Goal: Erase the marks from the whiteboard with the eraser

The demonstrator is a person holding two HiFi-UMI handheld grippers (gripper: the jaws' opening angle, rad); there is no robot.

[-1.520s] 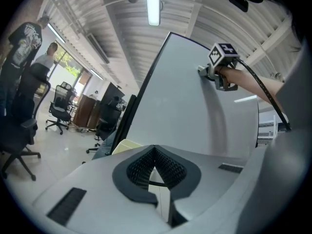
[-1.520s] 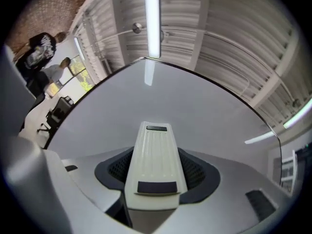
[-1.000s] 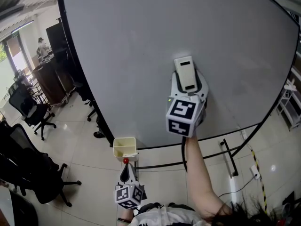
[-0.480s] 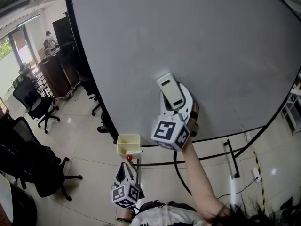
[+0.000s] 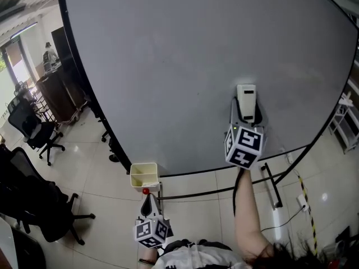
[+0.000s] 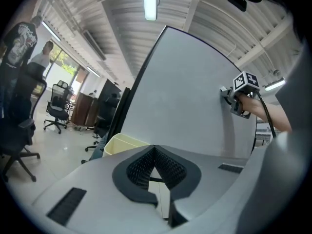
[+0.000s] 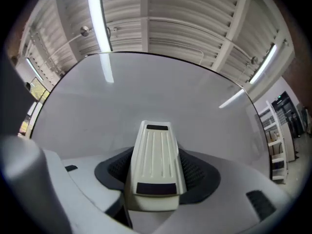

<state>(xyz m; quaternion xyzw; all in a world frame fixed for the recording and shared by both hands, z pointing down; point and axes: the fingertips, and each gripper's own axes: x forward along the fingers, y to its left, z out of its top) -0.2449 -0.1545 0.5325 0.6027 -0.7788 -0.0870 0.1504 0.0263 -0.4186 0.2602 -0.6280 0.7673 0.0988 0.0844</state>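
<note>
The whiteboard [image 5: 185,55] fills most of the head view; its surface looks plain grey with no marks I can make out. My right gripper [image 5: 245,110] is shut on the cream eraser [image 5: 246,102] and holds it flat against the board's lower right. In the right gripper view the eraser [image 7: 156,167] sits between the dark jaw pads, board [image 7: 161,91] behind it. My left gripper [image 5: 148,205] hangs low near the board's stand, shut with nothing in it [image 6: 155,165].
A cream bin [image 5: 143,176] hangs at the board's lower left edge. Black office chairs [image 5: 31,133] and dark cabinets [image 5: 61,88] stand left. The board's black stand [image 5: 269,181] and a cable [image 5: 280,223] lie on the tiled floor. A white rack [image 5: 345,116] stands right.
My right gripper swept the eraser left and down across the board, then right to the lower right area. The left gripper stayed low by the bin.
</note>
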